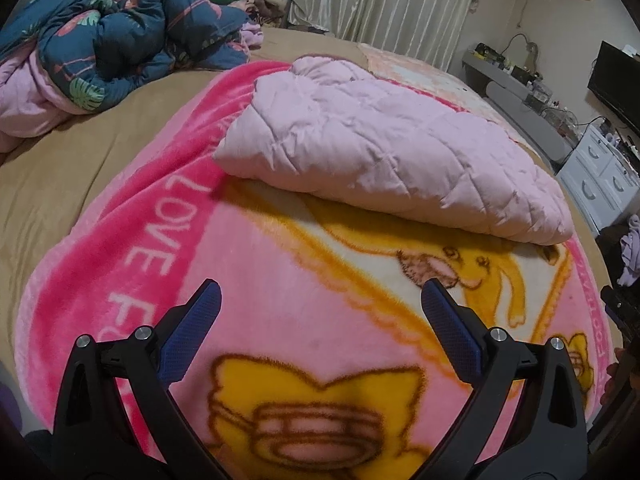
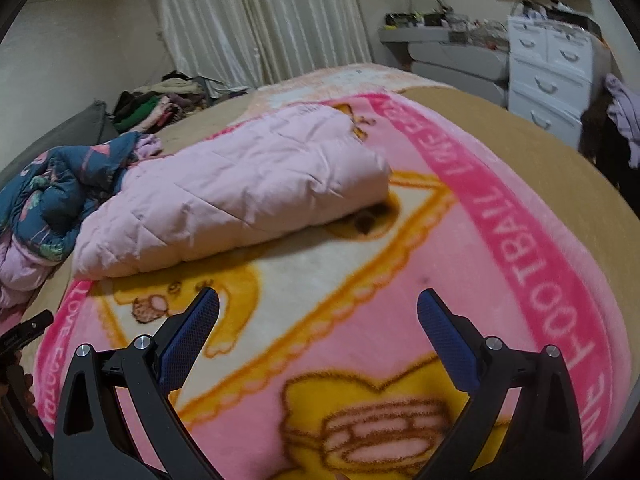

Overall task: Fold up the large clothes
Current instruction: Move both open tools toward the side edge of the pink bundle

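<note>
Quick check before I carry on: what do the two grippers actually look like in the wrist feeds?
Left gripper and right gripper look identical: black plastic bodies with triangular cut-outs, silver round bolt heads at the joints, and two fingers faced with dark blue, finely textured pads. No cables, markings or sleeves show.

home bedroom: bed (image 1: 60, 184), curtains (image 1: 380, 0), drawers (image 2: 548, 64).
</note>
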`<state>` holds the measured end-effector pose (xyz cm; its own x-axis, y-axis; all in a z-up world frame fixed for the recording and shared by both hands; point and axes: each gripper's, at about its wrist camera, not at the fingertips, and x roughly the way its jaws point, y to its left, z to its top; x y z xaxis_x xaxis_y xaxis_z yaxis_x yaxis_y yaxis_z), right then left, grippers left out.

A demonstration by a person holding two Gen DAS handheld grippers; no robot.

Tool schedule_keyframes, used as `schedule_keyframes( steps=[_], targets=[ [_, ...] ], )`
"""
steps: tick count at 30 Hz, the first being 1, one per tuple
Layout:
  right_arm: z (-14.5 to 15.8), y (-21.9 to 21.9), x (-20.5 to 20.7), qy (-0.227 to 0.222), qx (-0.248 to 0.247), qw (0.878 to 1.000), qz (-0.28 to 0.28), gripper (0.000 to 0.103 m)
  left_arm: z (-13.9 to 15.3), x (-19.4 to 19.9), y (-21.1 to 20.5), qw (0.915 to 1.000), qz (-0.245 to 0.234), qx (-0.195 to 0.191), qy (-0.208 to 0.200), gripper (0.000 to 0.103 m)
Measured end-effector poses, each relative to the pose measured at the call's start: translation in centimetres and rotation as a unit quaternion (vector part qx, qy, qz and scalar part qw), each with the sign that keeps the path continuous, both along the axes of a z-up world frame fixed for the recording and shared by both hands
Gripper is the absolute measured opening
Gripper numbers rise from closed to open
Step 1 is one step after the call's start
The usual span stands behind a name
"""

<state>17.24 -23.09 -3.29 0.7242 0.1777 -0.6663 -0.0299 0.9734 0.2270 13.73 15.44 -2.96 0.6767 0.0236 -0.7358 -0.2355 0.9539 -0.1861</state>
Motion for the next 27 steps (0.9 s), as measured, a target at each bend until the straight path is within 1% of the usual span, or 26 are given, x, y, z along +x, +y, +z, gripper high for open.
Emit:
schedule_keyframes(
  steps=[10, 15, 21, 26, 27],
  targets=[
    [-2.5, 0.2, 2.6, 0.038, 0.028, 0.999, -0.009, 0.099, -1.9, 2.4, 0.3, 0.9996, 0.009, -0.015, 0.021, 0.094],
    [-3.1, 0.2, 4.7, 0.051, 0.058, 0.997, -0.018, 0.099, -2.6, 4.3, 0.5, 0.9994, 0.011, -0.017, 0.029, 0.094],
    [-3.3, -0.4, 7.7, 0.065, 0.104, 0.992, -0.035, 0.099, -2.3, 6.7, 1.3, 0.9987, 0.018, -0.040, 0.026, 0.094],
    [-3.0, -0.3, 9.7, 0.067, 0.114, 0.990, -0.042, 0.099, -1.9, 8.8, 2.2, 0.9975, 0.027, -0.062, 0.022, 0.094],
    [-2.9, -0.2, 10.1, 0.065, 0.113, 0.991, -0.043, 0.099, -1.9, 9.3, 2.6, 0.9968, 0.028, -0.072, 0.022, 0.094]
  ],
)
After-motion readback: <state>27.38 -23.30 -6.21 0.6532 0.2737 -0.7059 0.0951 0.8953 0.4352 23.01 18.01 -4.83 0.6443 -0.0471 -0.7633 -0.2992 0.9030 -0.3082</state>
